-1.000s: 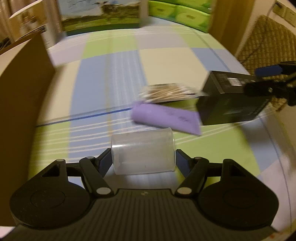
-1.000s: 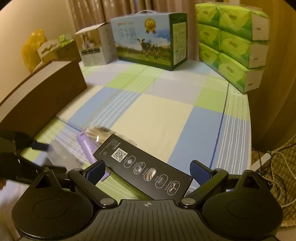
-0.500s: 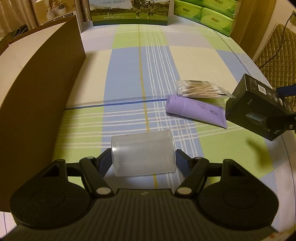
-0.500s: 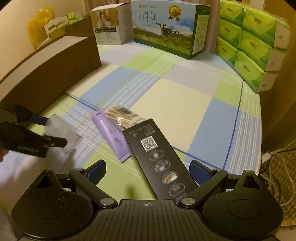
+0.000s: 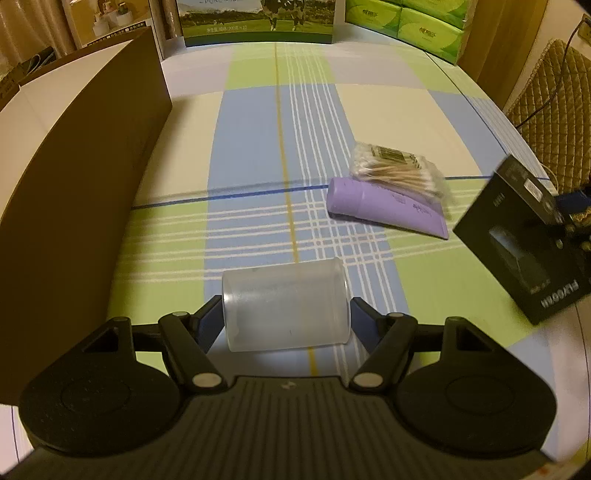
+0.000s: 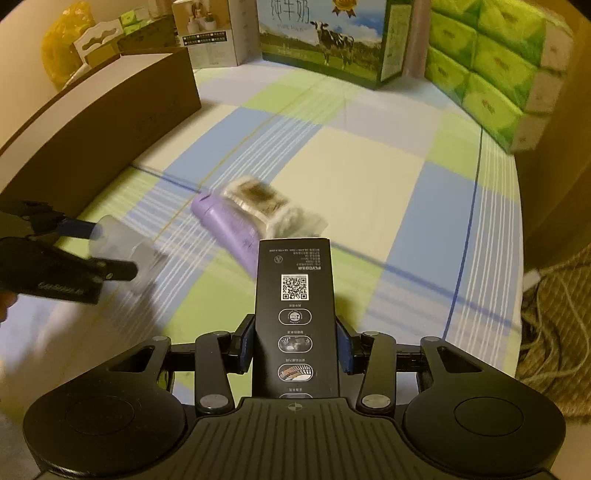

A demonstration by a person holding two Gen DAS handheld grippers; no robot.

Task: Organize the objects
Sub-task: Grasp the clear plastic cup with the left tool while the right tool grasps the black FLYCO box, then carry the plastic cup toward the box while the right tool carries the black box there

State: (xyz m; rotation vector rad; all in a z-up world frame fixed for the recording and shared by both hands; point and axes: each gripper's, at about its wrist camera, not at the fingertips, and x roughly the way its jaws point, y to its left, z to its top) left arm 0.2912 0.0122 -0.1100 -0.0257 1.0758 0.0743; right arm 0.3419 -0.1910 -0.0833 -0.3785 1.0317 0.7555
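Observation:
My left gripper [image 5: 286, 314] is shut on a clear plastic cup [image 5: 286, 304], held sideways above the checked cloth; the cup also shows in the right wrist view [image 6: 118, 251]. My right gripper [image 6: 295, 347] is shut on a long black box [image 6: 297, 317] with a QR code, pointing forward; the box also shows at the right of the left wrist view [image 5: 524, 240]. A purple tube [image 5: 386, 205] lies on the cloth with a bag of cotton swabs [image 5: 399, 171] resting against it; both show blurred in the right wrist view, the tube [image 6: 229, 229] and the bag [image 6: 266, 206].
A large brown cardboard box [image 5: 74, 177] stands along the left. A milk carton case [image 6: 328, 37], green tissue packs [image 6: 495, 62] and a small white box [image 6: 208, 33] line the far edge. A cable [image 6: 554, 295] and quilted cushion [image 5: 554, 96] lie to the right.
The black box has turned in my right gripper from slanted to pointing straight ahead, with the fingers now closed against it. Both grippers swung; the left still holds the cup.

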